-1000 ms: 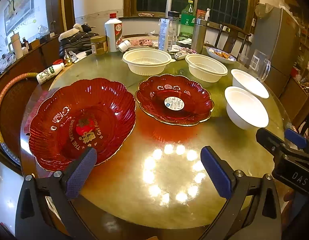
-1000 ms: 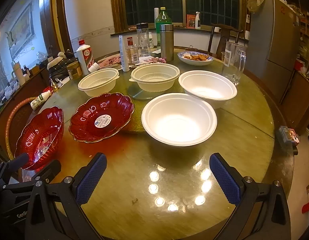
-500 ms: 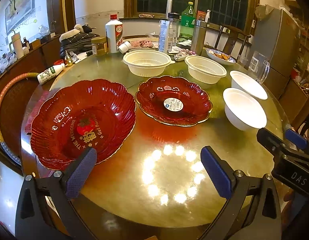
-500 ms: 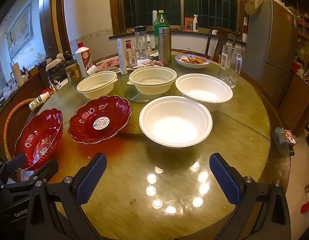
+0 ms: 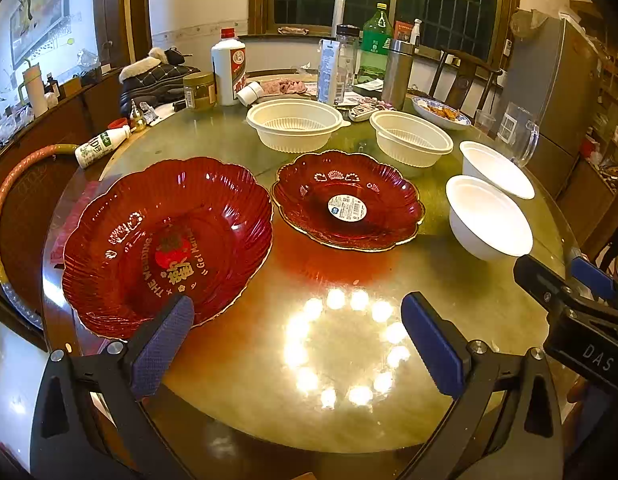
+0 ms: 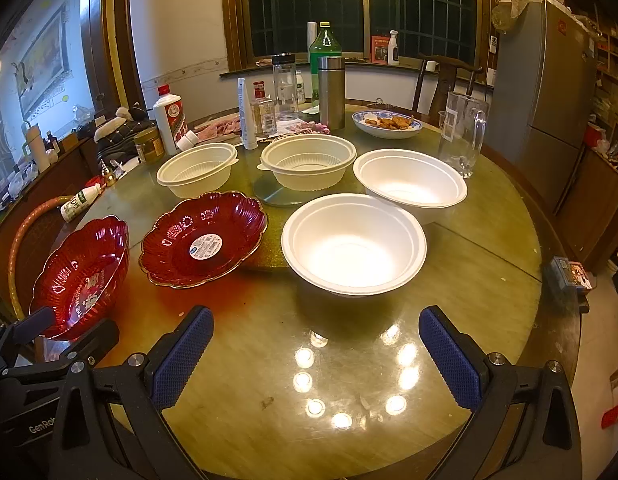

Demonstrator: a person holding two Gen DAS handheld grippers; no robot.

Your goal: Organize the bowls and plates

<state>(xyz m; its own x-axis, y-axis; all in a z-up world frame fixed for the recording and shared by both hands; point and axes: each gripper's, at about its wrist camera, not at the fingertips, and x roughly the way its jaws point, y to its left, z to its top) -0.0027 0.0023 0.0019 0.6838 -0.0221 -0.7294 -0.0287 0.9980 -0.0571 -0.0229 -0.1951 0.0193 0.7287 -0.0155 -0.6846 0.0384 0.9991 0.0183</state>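
Left cam sits low at the near edge of the round table (image 5: 389, 280), w/ the left gripper (image 5: 297, 336) hanging over the glass, fingers spread wide, nothing between them. Its left pad (image 5: 163, 346) overlaps the near rim of the big red dish (image 5: 165, 240), though I can't tell if it's touching. Only this view gives the gold lettering in that dish's middle. It also catches the right gripper (image 5: 565, 280) poking in from the right edge, just beside the near white bowl (image 5: 489, 216).

Right cam looks down on the bowls instead. The right gripper (image 6: 317, 356) hovers above bare tabletop, fingers wide apart, empty, w/ the near white bowl (image 6: 353, 244) straight ahead of it and clear of both pads. From here the left gripper's body shows bottom left, in front of the big red dish (image 6: 81, 276), which is seen edge-on.

Going outward from the near white bowl: the smaller red dish (image 6: 203, 238) w/ a sticker at its centre lies just left of it, and a second white bowl (image 6: 409, 184) sits just behind to the right, rims close. Farther back are two cream bowls, one (image 6: 307, 160) behind and one (image 6: 197, 168) behind-left. Only the right cam shows the glass jug (image 6: 463, 132) in full and the small box (image 6: 571, 274) at the table's right edge. Bottles and a plate of food (image 6: 389, 124) crowd the far side.
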